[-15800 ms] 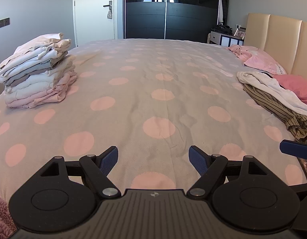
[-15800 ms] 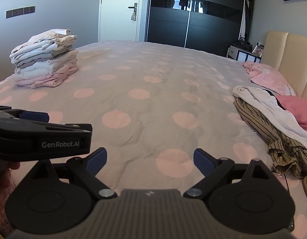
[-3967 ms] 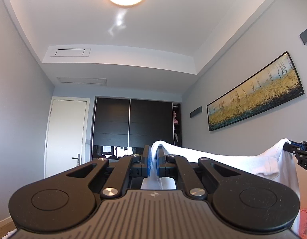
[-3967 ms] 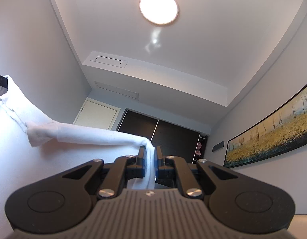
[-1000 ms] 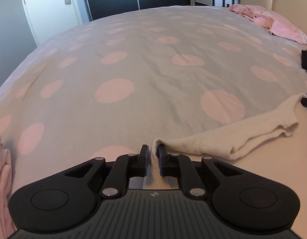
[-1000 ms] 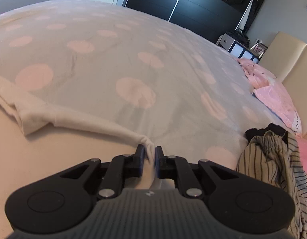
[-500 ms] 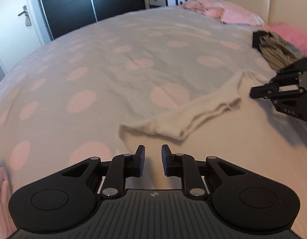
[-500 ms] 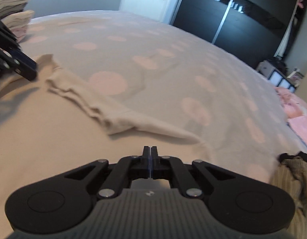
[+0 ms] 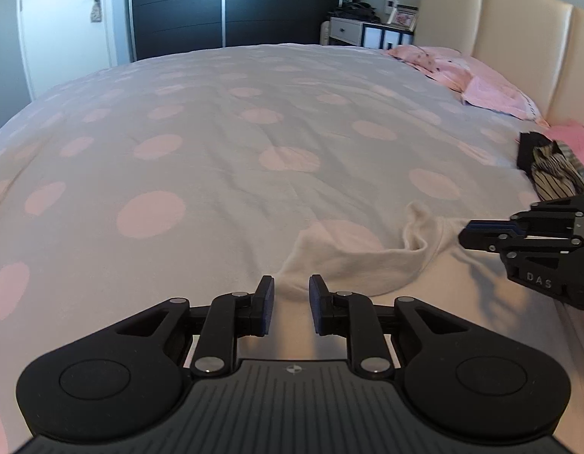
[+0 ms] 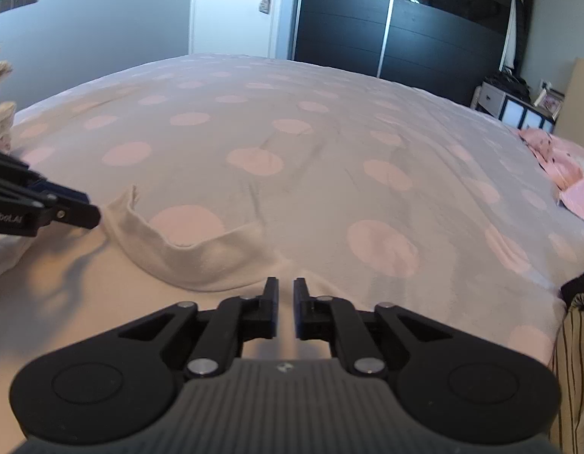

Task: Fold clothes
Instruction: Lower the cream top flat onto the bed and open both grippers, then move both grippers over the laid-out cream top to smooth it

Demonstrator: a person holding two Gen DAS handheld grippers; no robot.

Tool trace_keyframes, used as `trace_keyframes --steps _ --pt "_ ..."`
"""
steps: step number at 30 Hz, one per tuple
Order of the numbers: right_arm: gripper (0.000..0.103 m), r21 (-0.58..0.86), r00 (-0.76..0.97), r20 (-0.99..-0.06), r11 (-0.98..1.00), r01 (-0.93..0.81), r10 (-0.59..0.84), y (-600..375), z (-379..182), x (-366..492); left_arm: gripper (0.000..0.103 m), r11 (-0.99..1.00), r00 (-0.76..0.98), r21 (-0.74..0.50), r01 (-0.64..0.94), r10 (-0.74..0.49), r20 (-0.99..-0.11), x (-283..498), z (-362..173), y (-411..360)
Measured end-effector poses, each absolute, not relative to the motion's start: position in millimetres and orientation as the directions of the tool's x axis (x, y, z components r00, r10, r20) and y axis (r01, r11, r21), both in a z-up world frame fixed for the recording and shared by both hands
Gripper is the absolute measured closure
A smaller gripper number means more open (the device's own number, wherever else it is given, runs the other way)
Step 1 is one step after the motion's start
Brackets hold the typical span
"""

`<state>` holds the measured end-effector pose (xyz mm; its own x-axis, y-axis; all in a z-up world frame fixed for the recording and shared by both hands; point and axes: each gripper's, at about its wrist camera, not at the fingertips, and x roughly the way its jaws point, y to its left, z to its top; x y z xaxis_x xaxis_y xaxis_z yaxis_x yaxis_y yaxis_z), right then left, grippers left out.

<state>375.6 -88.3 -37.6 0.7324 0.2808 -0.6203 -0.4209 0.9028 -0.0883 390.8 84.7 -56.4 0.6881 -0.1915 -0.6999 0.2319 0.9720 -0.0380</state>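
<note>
**Cream garment laid down, both grippers let go**

A second ago each gripper pinched the cream garment (image 9: 352,265); now it lies spread on the dotted bedspread (image 9: 223,159), its neckline at 12 o'clock of the left gripper (image 9: 291,304). The left jaws have just been opening and stand narrowly apart with nothing between them. The right gripper (image 10: 286,308), at 3 o'clock in the left view, has also reopened to a slim gap, empty (it closed briefly in between). Spreading looks done; the first fold probably comes next. The striped clothes (image 9: 556,174) wait at 2 o'clock.
</note>
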Motion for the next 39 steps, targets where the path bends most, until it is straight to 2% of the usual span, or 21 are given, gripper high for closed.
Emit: trace_keyframes --steps 4,7,12,15,16,21,27,32,39 --pt "0.091 -0.127 0.745 -0.620 0.906 -0.404 0.245 -104.6 -23.0 370.9 0.081 0.972 0.689 0.003 0.234 -0.164 -0.706 380.8 -46.3 93.6" --pt "0.086 -0.129 0.746 -0.630 0.917 -0.377 0.218 -124.6 -9.4 362.7 0.080 0.978 0.671 0.013 0.208 -0.133 -0.729 368.1 -36.8 102.1" --pt "0.083 -0.147 0.710 -0.684 0.920 -0.362 0.170 -153.0 12.4 335.6 0.080 0.974 0.633 0.084 0.210 -0.070 -0.771 339.4 -16.0 102.2" --pt "0.074 -0.153 0.678 -0.717 0.913 -0.377 0.160 -167.0 28.5 312.0 0.080 0.970 0.618 0.113 0.213 -0.044 -0.785 314.5 4.0 101.6" --pt "0.071 -0.147 0.664 -0.731 0.913 -0.381 0.159 -173.0 34.0 302.3 0.080 0.971 0.613 0.119 0.209 -0.035 -0.790 305.4 10.4 102.4" --pt "0.070 -0.115 0.601 -0.782 0.909 -0.400 0.166 -205.3 56.7 242.7 0.080 0.976 0.593 0.132 0.172 0.004 -0.806 254.1 36.8 113.3" --pt "0.066 -0.070 0.565 -0.800 0.903 -0.423 0.202 -247.4 73.1 150.8 0.080 0.978 0.567 0.159 0.137 0.055 -0.822 199.4 55.8 124.8" --pt "0.065 -0.009 0.529 -0.815 0.907 -0.422 0.238 -268.3 66.8 98.3 0.080 0.988 0.541 0.096 0.118 0.017 -0.841 154.0 64.5 126.0" --pt "0.066 0.018 0.478 -0.836 0.886 -0.464 0.268 -273.1 34.6 56.3 0.080 0.987 0.473 0.028 0.160 -0.051 -0.879 92.7 30.1 108.5"
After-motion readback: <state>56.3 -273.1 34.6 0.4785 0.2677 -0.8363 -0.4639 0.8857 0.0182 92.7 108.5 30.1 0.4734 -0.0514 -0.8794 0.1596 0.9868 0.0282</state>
